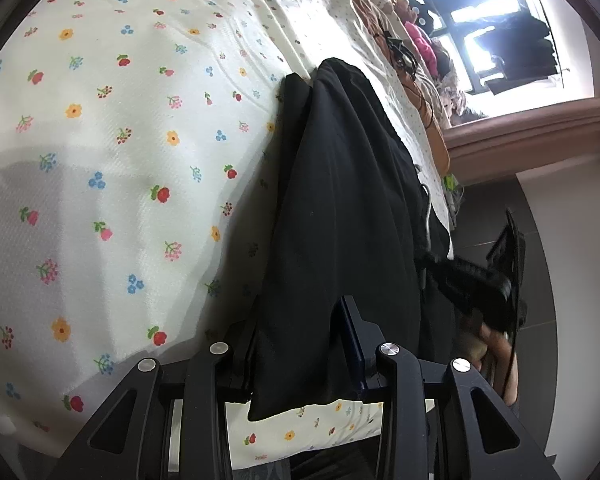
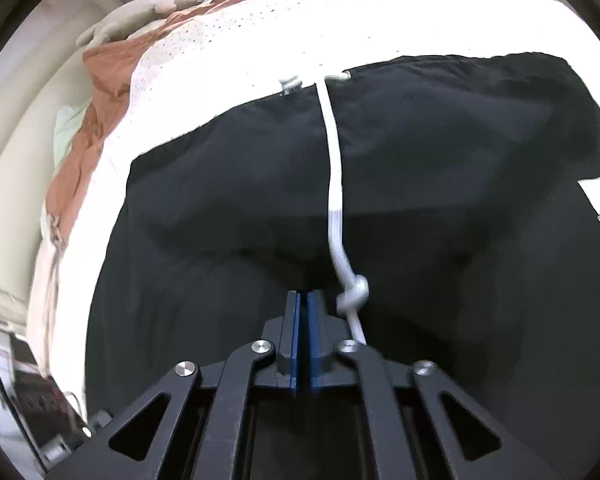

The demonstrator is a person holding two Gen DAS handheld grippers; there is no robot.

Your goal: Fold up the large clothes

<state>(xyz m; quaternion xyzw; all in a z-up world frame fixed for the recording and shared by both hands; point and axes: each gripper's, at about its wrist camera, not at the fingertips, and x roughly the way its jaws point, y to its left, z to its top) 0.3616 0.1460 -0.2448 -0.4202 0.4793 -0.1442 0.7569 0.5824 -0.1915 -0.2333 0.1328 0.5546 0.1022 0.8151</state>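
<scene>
Black drawstring trousers [image 2: 420,160]: soft, light, floppy. Pinched at hem in left claw [image 1: 300,344], at waistband in right claw [image 2: 303,300]; best gripped at corners over bed [image 1: 100,120].

The pants [image 1: 340,208] are laid on the bed sheet [image 1: 100,140]. One end is held between the fingers of the left gripper [image 1: 300,344]. The drawstring [image 2: 334,184] is laid across the pants, its knot just beside the right gripper [image 2: 303,300].
</scene>
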